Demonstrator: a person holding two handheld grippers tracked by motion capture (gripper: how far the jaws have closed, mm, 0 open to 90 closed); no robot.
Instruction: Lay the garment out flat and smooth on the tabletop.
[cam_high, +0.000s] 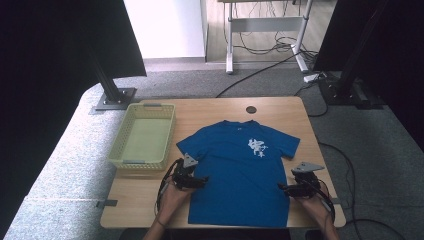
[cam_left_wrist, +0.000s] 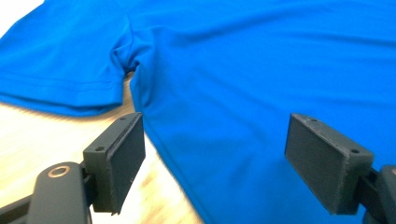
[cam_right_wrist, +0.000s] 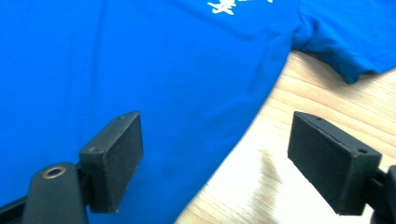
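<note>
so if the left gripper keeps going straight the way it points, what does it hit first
Most likely the blue short-sleeved cotton t-shirt. The left gripper has its jaws open astride the shirt's side edge, below the sleeve, with the light wooden table under one jaw. How high it is above the cloth is unclear.

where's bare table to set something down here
Bare wood lies on the table below the basket, left of the t-shirt, and along the far edge behind its collar. It is crowded mid-table: each hand-held gripper, left and right, flanks the shirt.

White print on blue T-shirt (cam_high: 240, 167), not legible.
</note>
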